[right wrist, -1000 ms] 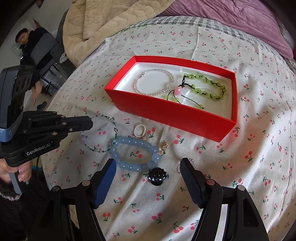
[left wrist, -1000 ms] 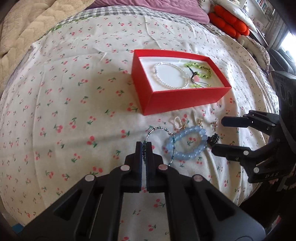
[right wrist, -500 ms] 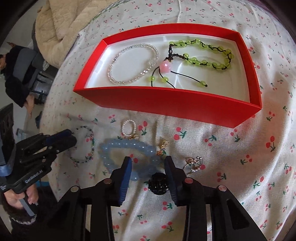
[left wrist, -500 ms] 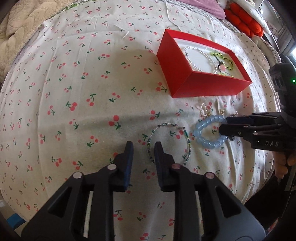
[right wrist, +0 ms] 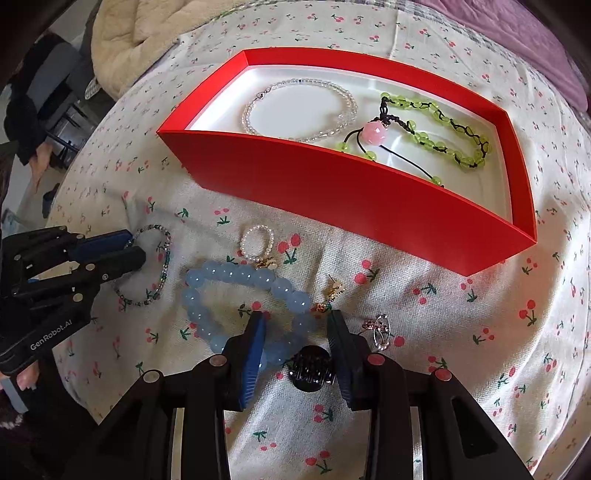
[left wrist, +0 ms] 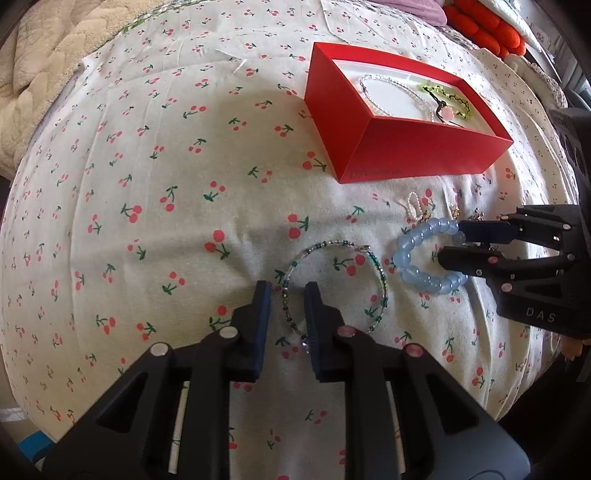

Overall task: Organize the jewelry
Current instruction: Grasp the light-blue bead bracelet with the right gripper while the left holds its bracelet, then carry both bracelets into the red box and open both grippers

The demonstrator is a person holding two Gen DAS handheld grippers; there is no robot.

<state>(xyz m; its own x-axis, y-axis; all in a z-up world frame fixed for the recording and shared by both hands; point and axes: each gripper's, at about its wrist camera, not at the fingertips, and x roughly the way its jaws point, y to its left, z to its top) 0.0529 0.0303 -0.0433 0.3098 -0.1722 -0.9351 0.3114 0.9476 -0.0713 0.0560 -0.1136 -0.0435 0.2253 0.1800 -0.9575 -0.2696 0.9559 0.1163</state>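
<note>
A red box (right wrist: 369,192) (left wrist: 424,155) on the cherry-print bedsheet holds a clear bead bracelet (right wrist: 299,110) and a green bead bracelet (right wrist: 436,125). In front of it lie a thin green-beaded bracelet (left wrist: 332,284) (right wrist: 147,269), a blue bead bracelet (right wrist: 236,299) (left wrist: 424,262), a small pearl ring (right wrist: 256,242), earrings (right wrist: 332,295) and a black hair clip (right wrist: 310,369). My left gripper (left wrist: 287,291) is open, its jaws straddling the thin bracelet's near side. My right gripper (right wrist: 295,323) is open, its jaws either side of the blue bracelet's near edge.
A beige blanket (left wrist: 40,55) lies at the bed's far left and a purple cover (right wrist: 517,33) behind the box. Orange cushions (left wrist: 484,29) sit far right. A silver charm (right wrist: 380,330) lies beside the right finger.
My left gripper opened from shut and now straddles the thin bracelet. My right gripper narrowed and came down around the blue bracelet, closer to the box.
</note>
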